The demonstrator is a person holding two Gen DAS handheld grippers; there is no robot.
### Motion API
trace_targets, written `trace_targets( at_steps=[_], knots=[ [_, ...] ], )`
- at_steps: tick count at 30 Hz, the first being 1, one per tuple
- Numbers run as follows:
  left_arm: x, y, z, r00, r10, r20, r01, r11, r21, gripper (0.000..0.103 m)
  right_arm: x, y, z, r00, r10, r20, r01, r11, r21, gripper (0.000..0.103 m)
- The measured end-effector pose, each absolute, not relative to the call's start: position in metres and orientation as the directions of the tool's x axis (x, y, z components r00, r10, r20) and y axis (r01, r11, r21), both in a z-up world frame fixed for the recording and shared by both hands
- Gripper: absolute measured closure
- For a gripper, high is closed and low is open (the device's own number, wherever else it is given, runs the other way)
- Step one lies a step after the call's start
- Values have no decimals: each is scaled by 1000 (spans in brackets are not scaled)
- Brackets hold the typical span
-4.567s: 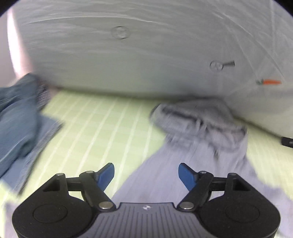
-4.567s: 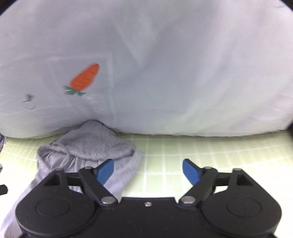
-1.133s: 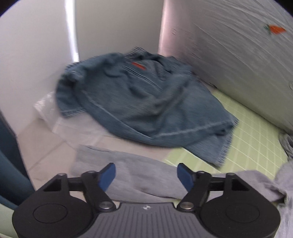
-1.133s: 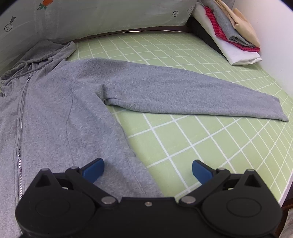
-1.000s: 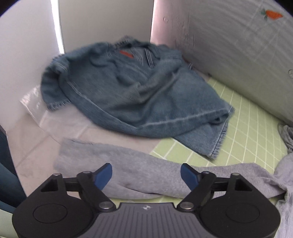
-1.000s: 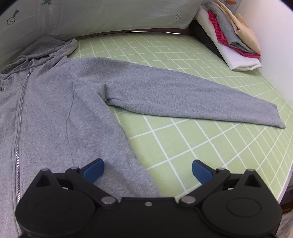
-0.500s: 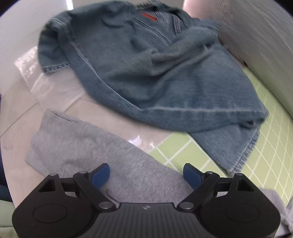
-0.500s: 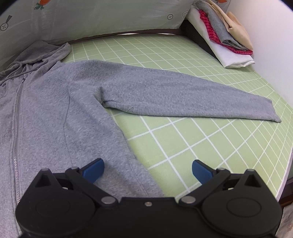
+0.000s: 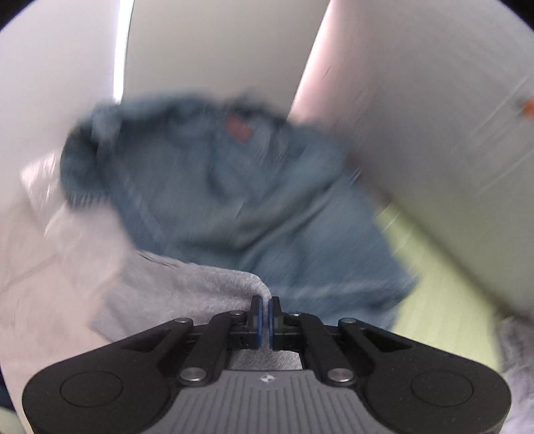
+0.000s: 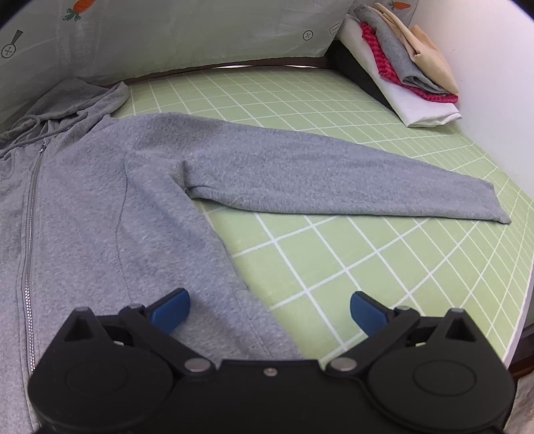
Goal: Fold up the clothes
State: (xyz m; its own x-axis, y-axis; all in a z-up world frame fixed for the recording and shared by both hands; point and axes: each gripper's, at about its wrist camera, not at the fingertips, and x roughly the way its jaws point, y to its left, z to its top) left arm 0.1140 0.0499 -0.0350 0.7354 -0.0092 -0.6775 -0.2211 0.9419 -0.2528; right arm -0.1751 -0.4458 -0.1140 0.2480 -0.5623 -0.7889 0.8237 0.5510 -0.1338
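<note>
Left gripper (image 9: 266,312): jaws wide apart half a second before, now pinched tight on a fold of the grey sleeve (image 9: 187,287), cloth raised into a ridge between the blue pads. Left wrist view blurred.

Right gripper (image 10: 269,308): unchanged from the earlier frames; blue fingers (image 10: 170,308) spread wide, nothing held, poised over the lower edge of the grey zip hoodie (image 10: 100,207).

Grey zip hoodie: spread flat, front up, zipper closed, hood (image 10: 73,96) toward the backdrop, right-hand sleeve (image 10: 333,180) stretched out flat across the mat.

Denim jacket (image 9: 233,200): heaped beyond the left gripper, partly on the mat; reddish-brown patch (image 9: 237,129) at the collar, lettering unreadable.

Markings: carrot print (image 10: 78,8) and crossed-circle marks (image 10: 307,35) on the pale cloth backdrop (image 10: 200,30). No legible writing.

Surface: green mat (image 10: 367,253) with white grid lines.

Room: white walls (image 9: 217,50); folded clothes stack (image 10: 400,56) in grey, red and beige on a white cloth at the far right corner.
</note>
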Motion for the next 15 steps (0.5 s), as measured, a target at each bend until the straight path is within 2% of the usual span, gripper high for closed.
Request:
trace_targets(
  at_steps=[3,4,6,9,15],
  knots=[
    [84,48,-7,822,-65,-566,-132,944,-301,100,-175,-446,-114,255,-562,-787,817,560,-136,0],
    [74,47,-8,818,-59,-571,-134,948,-289,100,-175,-445,-114,256,-565,-785,813,564,-141,0],
    [55,45,-12,805,-42,-592,-142,955,-261,100,-174,-444,-114,258,-571,-779,804,574,-154,0],
    [27,48,-49,702,-32,-712,-195,952,-235,100,-174,-443,-114,267,-577,-772,791,589,-167,0],
    [-15,53,-98,557,-34,-830,-245,948,-204,100,-173,-443,-113,282,-573,-769,763,620,-182,0]
  ],
)
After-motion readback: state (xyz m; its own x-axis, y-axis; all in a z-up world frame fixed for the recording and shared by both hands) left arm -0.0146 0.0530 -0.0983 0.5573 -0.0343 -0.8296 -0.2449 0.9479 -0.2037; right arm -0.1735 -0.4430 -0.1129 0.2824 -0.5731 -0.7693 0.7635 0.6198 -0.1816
